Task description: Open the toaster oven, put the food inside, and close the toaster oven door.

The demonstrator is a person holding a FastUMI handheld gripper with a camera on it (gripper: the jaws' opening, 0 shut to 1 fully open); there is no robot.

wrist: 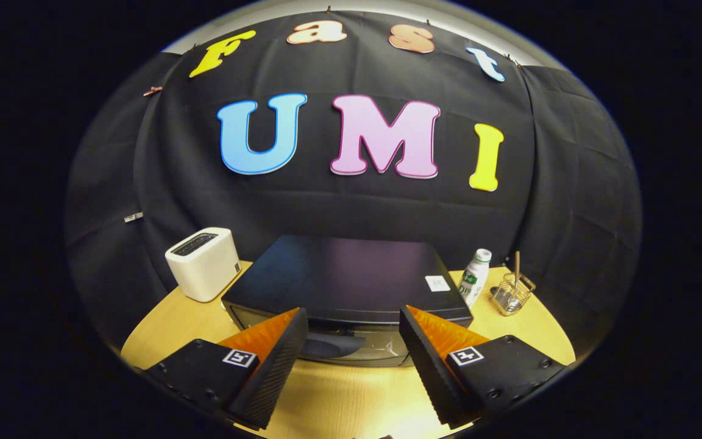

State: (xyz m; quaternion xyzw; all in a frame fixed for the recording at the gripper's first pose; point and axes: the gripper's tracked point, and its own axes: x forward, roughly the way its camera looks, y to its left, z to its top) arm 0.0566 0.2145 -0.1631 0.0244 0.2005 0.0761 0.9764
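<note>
The gripper [354,347] is spread wide and holds nothing, its two fingers hanging above the wooden counter [351,402] just short of the black toaster oven [342,277]. The oven sits mid-counter, door closed, with its handle [333,344] between the fingertips. A white toaster [203,263] stands to its left; a small bottle [475,277] and a wire holder [511,294] stand to its right.

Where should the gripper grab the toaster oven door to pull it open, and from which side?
Grip the dark handle along the door's top edge, coming straight in from the front. The toaster oven faces the open gripper, and the handle already lies between the spread fingers.
</note>
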